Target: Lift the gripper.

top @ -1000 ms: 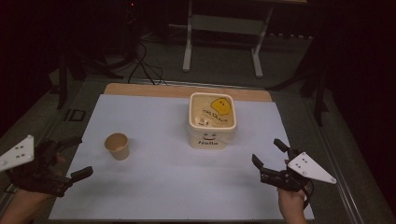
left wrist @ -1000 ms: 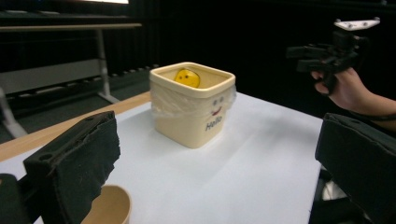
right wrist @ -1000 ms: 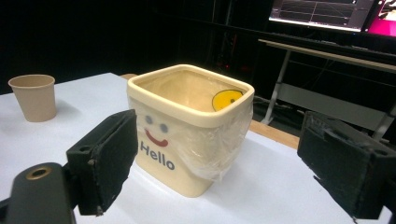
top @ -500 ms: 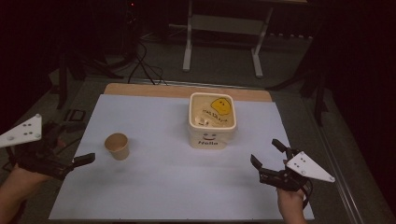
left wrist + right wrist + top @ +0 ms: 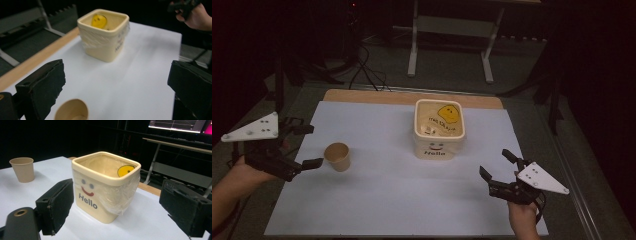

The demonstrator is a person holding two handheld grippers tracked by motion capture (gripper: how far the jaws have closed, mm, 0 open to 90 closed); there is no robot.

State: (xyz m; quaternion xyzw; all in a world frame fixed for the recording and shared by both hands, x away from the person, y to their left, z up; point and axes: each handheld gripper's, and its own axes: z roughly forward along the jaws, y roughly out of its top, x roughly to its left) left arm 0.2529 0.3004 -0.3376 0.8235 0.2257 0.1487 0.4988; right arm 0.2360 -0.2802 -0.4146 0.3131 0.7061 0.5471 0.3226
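A small brown paper cup [image 5: 338, 156] stands upright on the white sheet [image 5: 382, 200], left of centre. My left gripper [image 5: 312, 146] is open just to the left of it, its lower fingertip close to the cup's side. In the left gripper view the cup's rim [image 5: 72, 112] sits low between the wide-apart jaws of the left gripper [image 5: 117, 85]. A cream square tub [image 5: 439, 131] with a smiley and "Hello" on it stands at centre back. My right gripper [image 5: 495, 164] is open near the front right, facing the tub [image 5: 106, 186], a gap away.
Clear film wraps the tub's sides [image 5: 127, 195]. A wooden strip [image 5: 412, 96] runs along the table's far edge. Beyond it stand a metal frame [image 5: 449, 30] and cables on the dark floor. A metal rail [image 5: 569, 170] borders the right side.
My left gripper has risen and moved forward and right, up to the cup's left side. The right gripper has hardly moved. Cup and tub stay put.
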